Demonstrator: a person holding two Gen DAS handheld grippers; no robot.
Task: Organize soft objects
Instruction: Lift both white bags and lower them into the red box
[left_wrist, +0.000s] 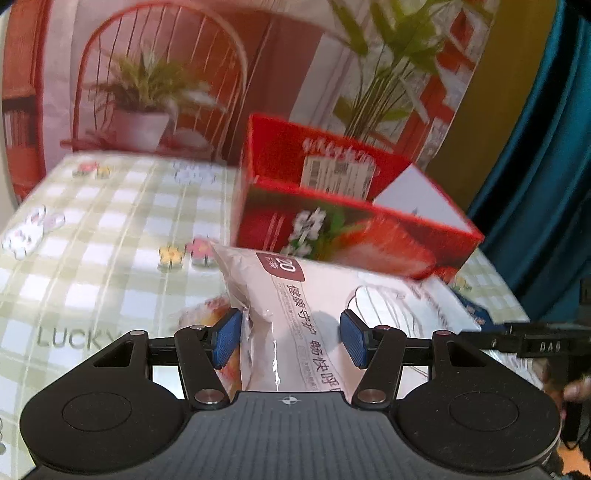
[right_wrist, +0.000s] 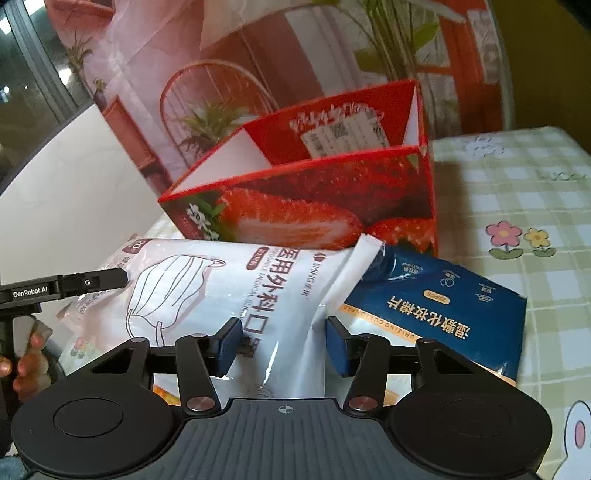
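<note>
A white bag of face masks (left_wrist: 306, 295) (right_wrist: 221, 288) lies across the view in front of an open red strawberry box (left_wrist: 332, 221) (right_wrist: 314, 192). My left gripper (left_wrist: 290, 339) is shut on the bag's left end, with the blue pads pressed into its crinkled plastic. My right gripper (right_wrist: 282, 343) is shut on the bag's right end, where the plastic is creased between the pads. That right end overlaps a blue packet (right_wrist: 436, 314) (left_wrist: 474, 310). One finger of the other gripper shows at the side edge of each view.
The green-checked tablecloth (left_wrist: 92, 240) (right_wrist: 517, 192) covers the table. An orange-printed packet (left_wrist: 207, 314) peeks out under the mask bag. A printed backdrop stands behind the box. A person's hand (right_wrist: 29, 354) grips the left tool's handle.
</note>
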